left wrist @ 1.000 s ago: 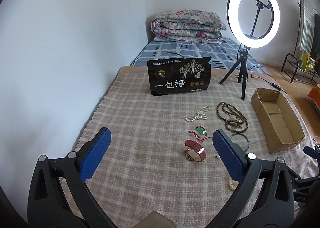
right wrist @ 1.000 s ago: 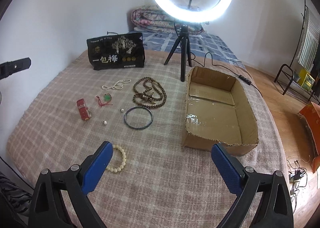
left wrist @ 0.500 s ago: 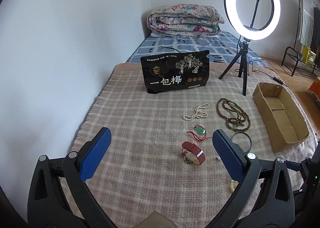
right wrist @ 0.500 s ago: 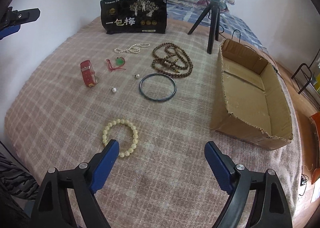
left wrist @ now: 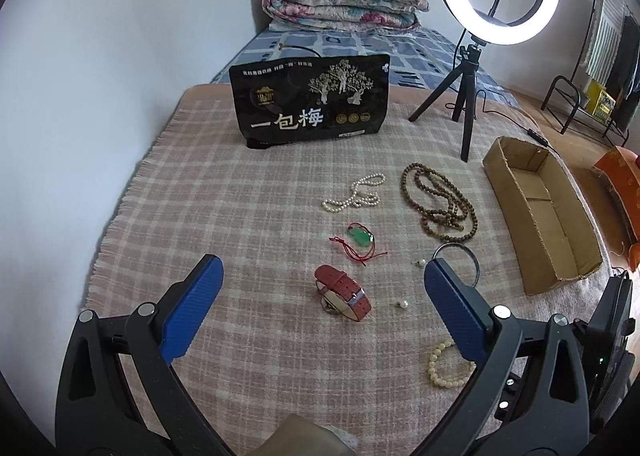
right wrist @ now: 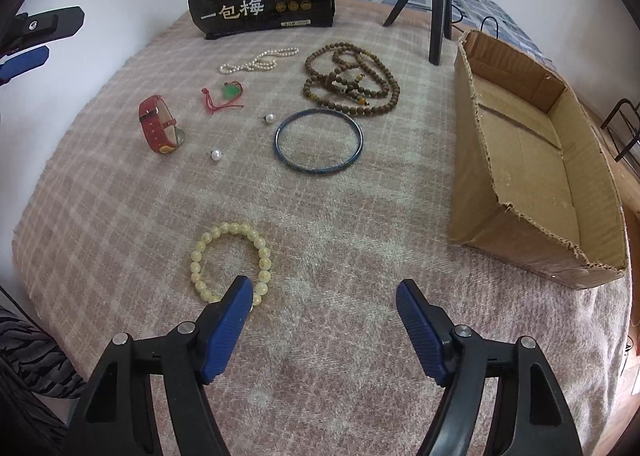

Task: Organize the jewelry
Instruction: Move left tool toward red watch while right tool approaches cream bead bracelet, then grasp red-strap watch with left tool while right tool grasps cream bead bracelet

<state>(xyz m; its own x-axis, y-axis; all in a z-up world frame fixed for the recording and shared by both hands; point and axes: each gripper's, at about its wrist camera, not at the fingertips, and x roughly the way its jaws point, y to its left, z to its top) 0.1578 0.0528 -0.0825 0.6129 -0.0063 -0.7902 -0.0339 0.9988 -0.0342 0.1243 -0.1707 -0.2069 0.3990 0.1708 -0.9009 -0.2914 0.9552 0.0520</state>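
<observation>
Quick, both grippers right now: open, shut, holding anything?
Left gripper: open, holding nothing, above the red watch.
Right gripper: open, holding nothing, by the yellow bead bracelet.
</observation>
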